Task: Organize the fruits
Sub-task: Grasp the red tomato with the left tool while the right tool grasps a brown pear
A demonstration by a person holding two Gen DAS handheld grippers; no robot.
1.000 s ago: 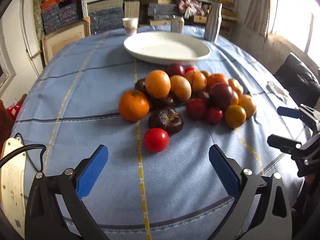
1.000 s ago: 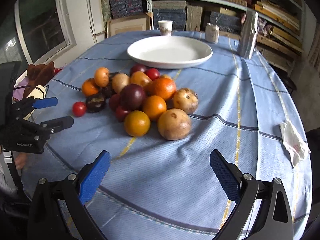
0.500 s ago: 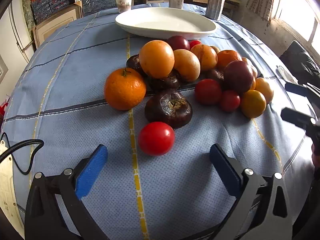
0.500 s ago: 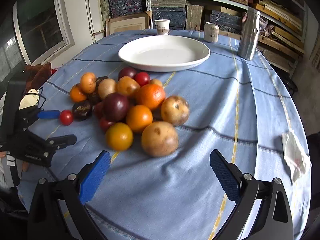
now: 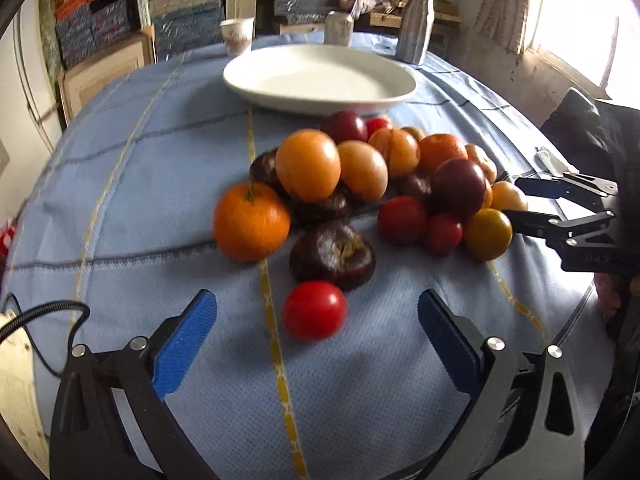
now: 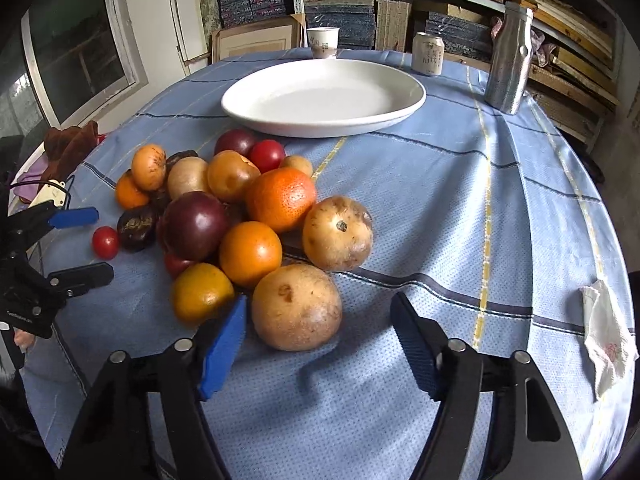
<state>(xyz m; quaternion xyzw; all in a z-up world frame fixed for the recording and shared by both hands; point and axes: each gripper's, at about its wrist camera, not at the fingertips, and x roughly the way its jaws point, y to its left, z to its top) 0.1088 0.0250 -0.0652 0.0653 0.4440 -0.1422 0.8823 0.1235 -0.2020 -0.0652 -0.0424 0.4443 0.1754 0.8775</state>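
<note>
Your two grippers close in on a heap of fruit on a blue cloth (image 6: 460,200), with the white plate (image 6: 408,94) waiting bare just behind the heap, presumably where the sorting ends up.

Your right gripper (image 6: 320,340) has just been narrowing its jaws around the tan fruit (image 6: 297,307) at the heap's near edge. The left pad sits just beside the skin; the right pad stands apart from it, so nothing is gripped yet. That fruit looks like the natural first pick: it lies outermost, nearest you, with open cloth on one side for a finger. An orange (image 6: 202,292) crowds its other side, which is why the left pad has so little room.

Your left gripper (image 5: 316,332) hangs spread wide and empty over the other side of the heap, lined up on the red tomato (image 5: 314,310). The tomato rests alone on the cloth, just in front of a dark brown fruit (image 5: 332,256), and neither pad touches it.

Beyond the plate stand a paper cup (image 6: 323,42), a can (image 6: 428,54) and a metal bottle (image 6: 510,60), well clear of the work. A crumpled tissue (image 6: 608,340) lies far to the plate's right, near the table's edge.

The job is barely begun: every fruit is off the plate.
</note>
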